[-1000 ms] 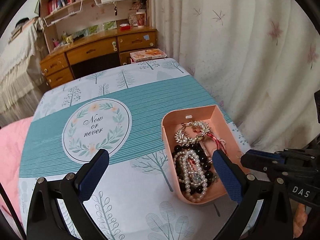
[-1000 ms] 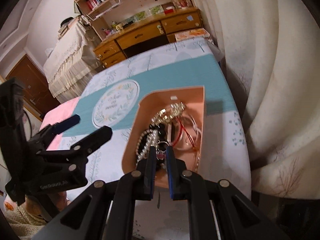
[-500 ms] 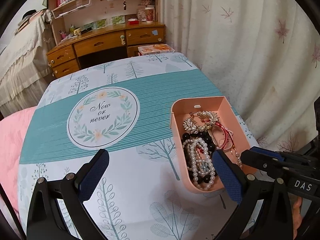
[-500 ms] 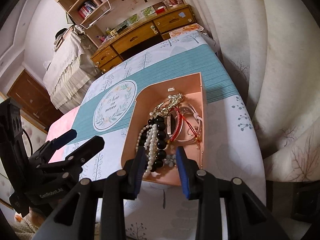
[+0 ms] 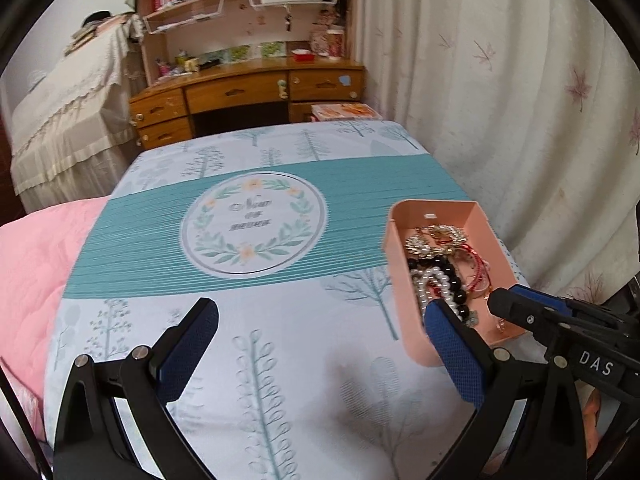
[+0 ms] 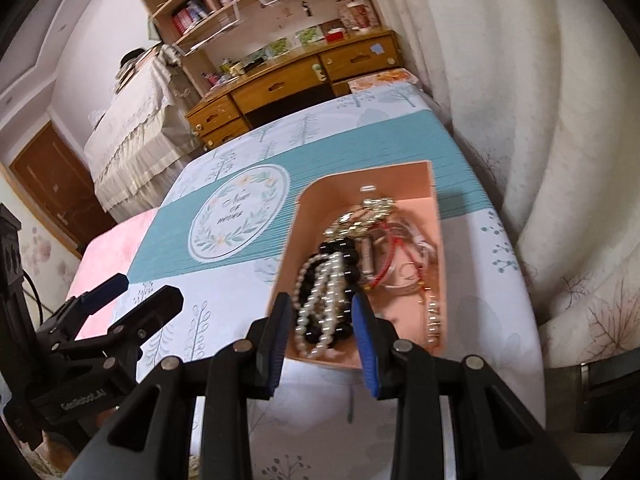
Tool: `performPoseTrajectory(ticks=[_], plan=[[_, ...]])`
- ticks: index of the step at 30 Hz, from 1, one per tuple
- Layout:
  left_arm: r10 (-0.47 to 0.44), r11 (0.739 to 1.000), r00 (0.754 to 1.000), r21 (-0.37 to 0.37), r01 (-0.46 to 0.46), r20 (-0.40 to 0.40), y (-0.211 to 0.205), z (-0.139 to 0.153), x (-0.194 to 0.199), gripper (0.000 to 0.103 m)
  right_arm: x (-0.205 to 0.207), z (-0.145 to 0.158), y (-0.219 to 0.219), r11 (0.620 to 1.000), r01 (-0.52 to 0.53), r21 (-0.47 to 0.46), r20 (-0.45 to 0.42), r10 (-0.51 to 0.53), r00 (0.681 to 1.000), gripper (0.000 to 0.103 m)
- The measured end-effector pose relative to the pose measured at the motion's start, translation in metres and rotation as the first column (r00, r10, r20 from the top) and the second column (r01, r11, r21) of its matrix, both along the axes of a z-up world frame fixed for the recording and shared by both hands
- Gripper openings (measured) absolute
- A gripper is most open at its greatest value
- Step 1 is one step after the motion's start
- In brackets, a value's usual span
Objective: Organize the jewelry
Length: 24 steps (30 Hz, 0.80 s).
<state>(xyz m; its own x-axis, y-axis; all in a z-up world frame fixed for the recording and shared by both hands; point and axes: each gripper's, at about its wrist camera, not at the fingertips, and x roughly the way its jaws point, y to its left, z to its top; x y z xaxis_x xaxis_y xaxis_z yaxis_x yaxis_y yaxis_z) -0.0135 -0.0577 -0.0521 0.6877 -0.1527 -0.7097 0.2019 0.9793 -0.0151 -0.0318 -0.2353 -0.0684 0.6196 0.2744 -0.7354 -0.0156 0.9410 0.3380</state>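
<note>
tray (image 6: 434, 194): its long side runs away from us, straight ahead of our right gripper (image 6: 320, 332).
right gripper: part open, empty, nearer the pearls (image 6: 324, 296).
left gripper (image 5: 320, 356): wide, empty.

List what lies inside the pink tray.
In the pink tray: pearl strands, black beads, a gold rhinestone piece, red cord bracelets. Whatever lies beneath the pile is covered.

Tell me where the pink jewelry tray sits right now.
The pink tray sits on the tablecloth's right side near the curtain, right of the round wreath print.
</note>
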Motion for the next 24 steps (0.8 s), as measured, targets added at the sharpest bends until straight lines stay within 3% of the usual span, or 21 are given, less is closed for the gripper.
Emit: performPoseTrajectory(ticks=[11,20,24], plan=[[0.191,0.981,0.978,0.012,-0.193,0.081,0.063,0.019,-0.025,0.102,-0.012,0.039,0.060,0.993,-0.100,-0.069,0.127,0.108,0.986,0.032],[0.212,0.976,0.962,0.019,-0.218,0.173,0.081,0.038,-0.041,0.102,-0.019,0.064,0.095,0.984,-0.148,-0.096,0.216,0.166,0.962,0.033],[0.213,0.975,0.956,0.017,-0.221,0.200,0.082,0.042,-0.044,0.102,-0.021,0.065,0.101,0.984,-0.140,-0.110,0.224,0.162,0.961,0.039]])
